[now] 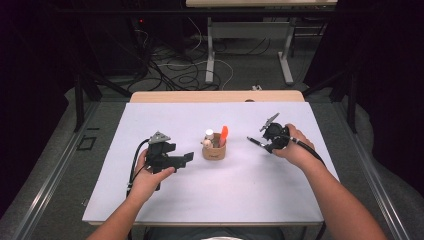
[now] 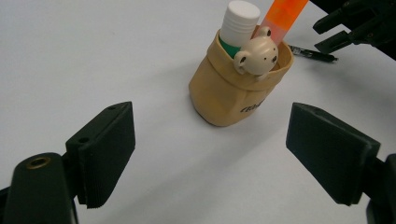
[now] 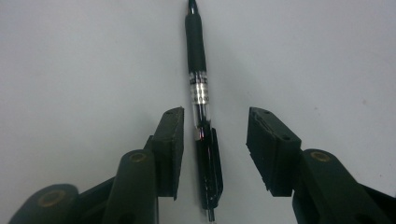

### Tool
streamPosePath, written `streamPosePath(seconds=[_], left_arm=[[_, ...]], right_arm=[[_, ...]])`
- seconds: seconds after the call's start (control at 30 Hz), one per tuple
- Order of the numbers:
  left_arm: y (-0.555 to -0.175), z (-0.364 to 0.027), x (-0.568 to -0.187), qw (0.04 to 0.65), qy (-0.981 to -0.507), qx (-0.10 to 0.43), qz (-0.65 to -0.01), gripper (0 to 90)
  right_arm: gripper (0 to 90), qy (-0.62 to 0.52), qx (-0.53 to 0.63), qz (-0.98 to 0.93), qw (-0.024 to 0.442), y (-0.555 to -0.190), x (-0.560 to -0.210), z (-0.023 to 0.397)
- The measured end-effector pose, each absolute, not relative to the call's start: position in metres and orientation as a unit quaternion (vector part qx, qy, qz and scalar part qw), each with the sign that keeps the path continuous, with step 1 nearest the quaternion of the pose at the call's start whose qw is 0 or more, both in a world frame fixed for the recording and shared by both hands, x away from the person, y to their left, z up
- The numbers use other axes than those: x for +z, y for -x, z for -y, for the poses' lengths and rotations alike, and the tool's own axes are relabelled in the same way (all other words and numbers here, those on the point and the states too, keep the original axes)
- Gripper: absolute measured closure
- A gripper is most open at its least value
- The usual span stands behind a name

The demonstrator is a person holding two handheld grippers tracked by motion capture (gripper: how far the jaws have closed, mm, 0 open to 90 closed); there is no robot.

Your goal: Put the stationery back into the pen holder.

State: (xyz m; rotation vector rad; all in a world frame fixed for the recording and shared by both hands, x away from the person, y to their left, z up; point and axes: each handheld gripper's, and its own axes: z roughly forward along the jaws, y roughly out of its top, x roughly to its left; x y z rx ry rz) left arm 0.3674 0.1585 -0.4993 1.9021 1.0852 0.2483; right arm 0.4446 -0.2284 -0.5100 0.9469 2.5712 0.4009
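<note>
White table (image 1: 165, 200); black pen (image 3: 200, 107) lies between right gripper's (image 3: 212, 154) open jaws.

The white worktop (image 1: 210, 195) is evenly lit from above, with dark surroundings and soft shadows. Both gripper views are slightly soft and dim at the edges.

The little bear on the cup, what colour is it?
Cream, the bear on the tan cup, best in the left gripper view.

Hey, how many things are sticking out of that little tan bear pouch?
2: a white-capped tube on the left of the pouch and an orange marker beside it; more may be hidden inside.
</note>
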Motion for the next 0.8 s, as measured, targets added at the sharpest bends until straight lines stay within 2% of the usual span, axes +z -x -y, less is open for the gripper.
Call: streamPosePath(seconds=[0.37, 0.5, 0.8], left_arm=[[-0.369, -0.161, -0.501, 0.45, -0.769, 0.101, -0.442, 15.9], [-0.369, -0.161, -0.502, 0.449, -0.769, 0.1, -0.444, 15.9], [-0.37, -0.162, -0.503, 0.445, -0.768, 0.096, -0.45, 16.0]], right_arm=[[62.3, -0.312, 0.09, -0.928, 0.182, -0.45, -0.521, 0.228], [64.7, -0.305, 0.106, -0.928, 0.184, -0.45, -0.529, 0.225], [70.8, -0.279, 0.074, -0.94, 0.183, -0.451, -0.528, 0.221]])
